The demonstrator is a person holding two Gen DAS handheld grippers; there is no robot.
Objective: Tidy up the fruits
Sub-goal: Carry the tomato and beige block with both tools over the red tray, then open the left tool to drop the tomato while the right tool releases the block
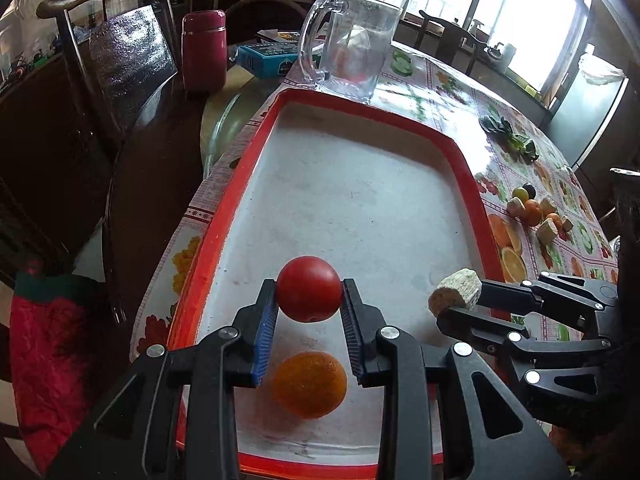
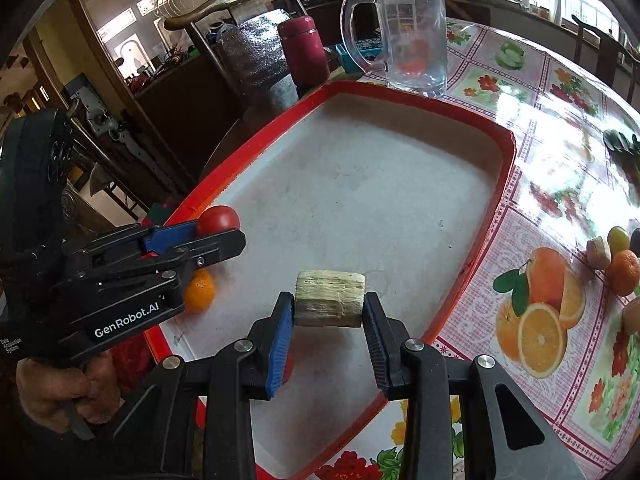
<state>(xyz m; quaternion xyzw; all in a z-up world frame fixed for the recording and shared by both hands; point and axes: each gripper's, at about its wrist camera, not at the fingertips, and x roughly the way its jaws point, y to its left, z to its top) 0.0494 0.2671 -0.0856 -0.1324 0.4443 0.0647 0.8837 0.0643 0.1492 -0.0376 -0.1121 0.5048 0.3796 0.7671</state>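
At the top centre stands a clear glass mug [image 1: 352,46] with a handle. Left of it sits a dark red cylindrical flask [image 1: 204,52], beside a blue box [image 1: 266,60]. A wooden chair [image 1: 108,40] fills the upper left.

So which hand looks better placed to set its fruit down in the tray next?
Probably the left. The left gripper holds the red tomato over the red-rimmed tray, beside the orange already lying there. The right gripper holds its pale cut chunk nearer the tray's edge.

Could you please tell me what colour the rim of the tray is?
The tray's rim is red, around a pale grey floor; the right wrist view shows it best.
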